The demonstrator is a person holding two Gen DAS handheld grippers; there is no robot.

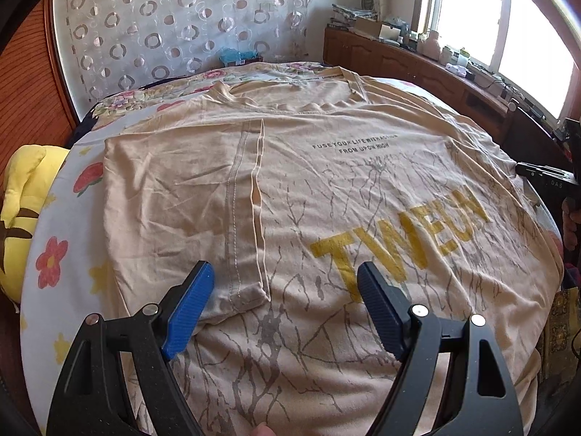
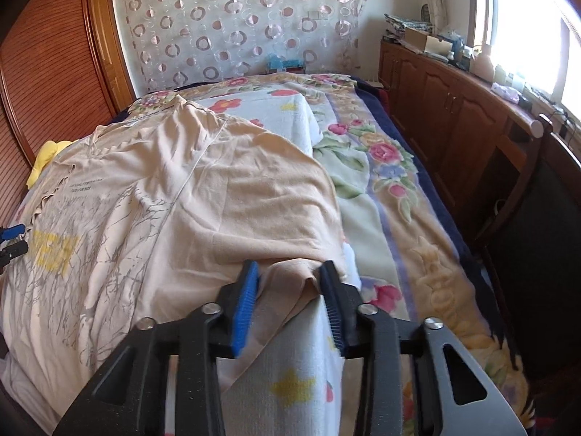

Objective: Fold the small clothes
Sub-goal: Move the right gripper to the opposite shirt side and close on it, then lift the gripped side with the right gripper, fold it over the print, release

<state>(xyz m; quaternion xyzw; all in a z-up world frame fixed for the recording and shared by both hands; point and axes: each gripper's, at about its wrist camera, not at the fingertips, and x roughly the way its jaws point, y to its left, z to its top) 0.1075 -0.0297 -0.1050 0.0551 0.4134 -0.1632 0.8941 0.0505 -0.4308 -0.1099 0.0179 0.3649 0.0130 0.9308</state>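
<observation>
A beige T-shirt (image 1: 326, 189) with yellow letters and grey branch print lies flat on the bed, its left sleeve folded inward (image 1: 174, 200). My left gripper (image 1: 287, 283) is open just above the shirt's near part, holding nothing. In the right wrist view the same shirt (image 2: 203, 196) spreads to the left. My right gripper (image 2: 290, 283) is partly open, with its jaws either side of a raised fold of the shirt's right sleeve edge (image 2: 294, 283). The left gripper shows at that view's left edge (image 2: 12, 241).
The shirt lies on a white flowered towel (image 2: 290, 370) over a floral blanket (image 2: 392, 189). A yellow plush toy (image 1: 21, 200) sits at the bed's left. A wooden cabinet (image 2: 454, 116) with clutter runs along the right under the window. A circle-patterned curtain (image 1: 174, 25) hangs behind.
</observation>
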